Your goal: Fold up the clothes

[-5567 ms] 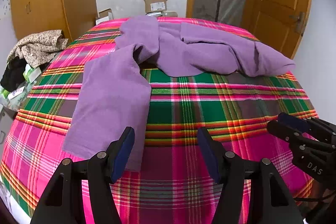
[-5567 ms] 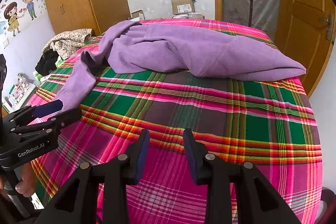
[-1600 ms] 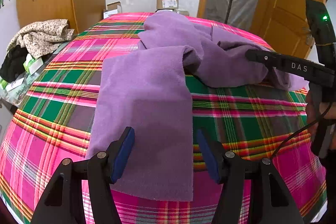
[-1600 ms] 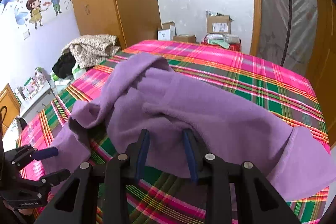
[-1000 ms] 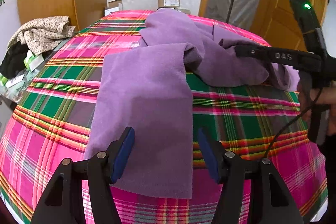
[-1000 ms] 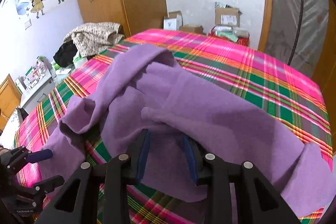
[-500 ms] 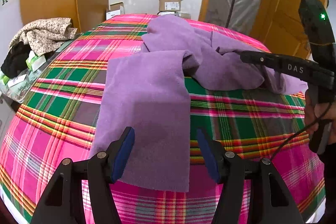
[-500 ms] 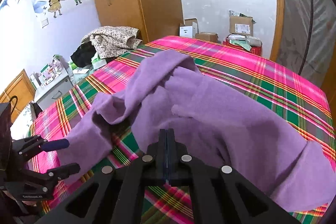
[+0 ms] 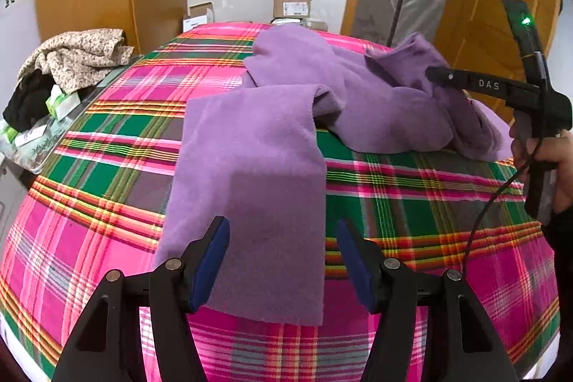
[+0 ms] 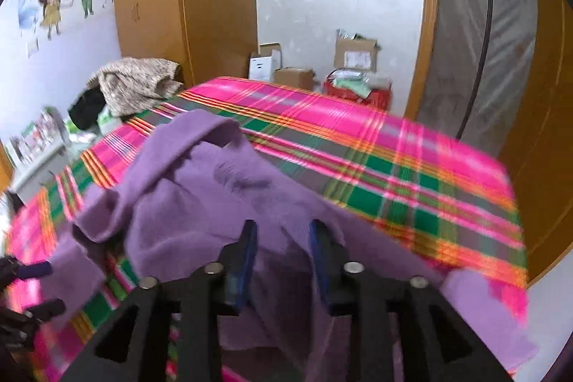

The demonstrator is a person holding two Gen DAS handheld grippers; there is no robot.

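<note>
Purple garment [image 9: 279,117] lies sprawled on the plaid bed [image 9: 412,203]: one long flat panel runs toward me, the rest is bunched at the far right.

Left gripper [image 9: 283,260] spread wide, hovering over the near hem of the flat panel, nothing pinched.

Right gripper [image 10: 283,253] jaws opening, fleece between them, pads not pressing as far as I can tell; view is blurred.

Fabric looks like soft, light fleece: limp, drapes, won't hold shape, grippy rather than slick. I'd pinch at hem corners, single layer, and drag flat before folding.
</note>
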